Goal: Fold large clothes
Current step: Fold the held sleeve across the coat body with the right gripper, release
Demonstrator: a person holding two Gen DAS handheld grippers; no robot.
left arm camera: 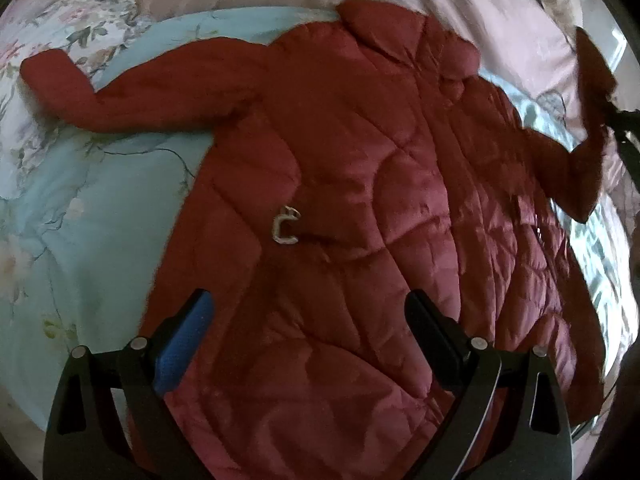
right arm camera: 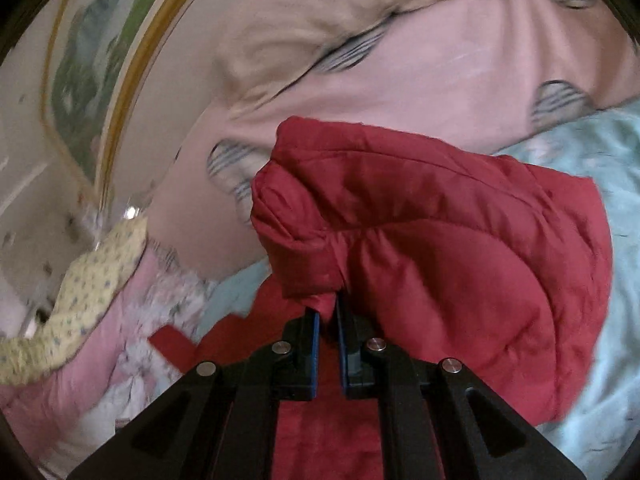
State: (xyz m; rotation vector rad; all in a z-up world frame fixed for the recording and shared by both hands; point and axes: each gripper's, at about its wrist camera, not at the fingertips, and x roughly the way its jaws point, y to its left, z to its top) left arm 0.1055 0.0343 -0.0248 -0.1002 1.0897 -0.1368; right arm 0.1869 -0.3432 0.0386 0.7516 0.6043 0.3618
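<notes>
Covering most of the bed, a light-blue floral quilt (left arm camera: 60,208) carries the red quilted jacket (left arm camera: 360,184), spread flat with its collar (left arm camera: 400,36) at the far side and one sleeve (left arm camera: 120,96) extended left. A pink duvet (right arm camera: 400,80) lies beyond. The right gripper (right arm camera: 328,312) pinches the other sleeve (right arm camera: 420,220), raised off the quilt. The left gripper (left arm camera: 308,312) hovers over the jacket, fingers spread, holding nothing

Legible text, labels, brands, numbers, signs: none found in either wrist view. Only candidate mark: a small pale metal ornament (left arm camera: 286,226) on the red quilted jacket (left arm camera: 360,200), roughly C-shaped; not confirmable as a letter.
</notes>
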